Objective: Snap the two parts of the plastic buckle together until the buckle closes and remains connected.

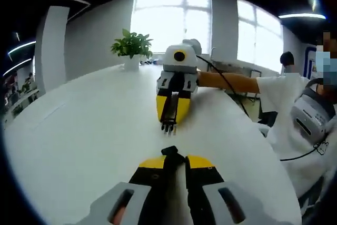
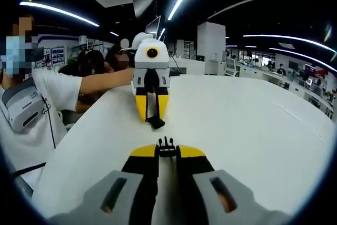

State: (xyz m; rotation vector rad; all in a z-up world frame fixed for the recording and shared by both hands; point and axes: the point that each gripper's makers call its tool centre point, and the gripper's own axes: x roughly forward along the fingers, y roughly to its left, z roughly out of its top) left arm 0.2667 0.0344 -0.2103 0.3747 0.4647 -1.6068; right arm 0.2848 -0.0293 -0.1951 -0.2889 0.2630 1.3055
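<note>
My left gripper is shut on the black socket half of the buckle, which pokes out just past its yellow tips. Facing it across a short gap, my right gripper is shut on the pronged half, prongs pointing toward the socket. In the right gripper view the pronged half sits between the right gripper's tips. The left gripper opposite holds the socket half. The two halves are apart, both low over the white table.
A potted plant stands at the table's far edge by the windows. A person in a white shirt stands at the table's side, also seen in the right gripper view. Office desks lie beyond the table.
</note>
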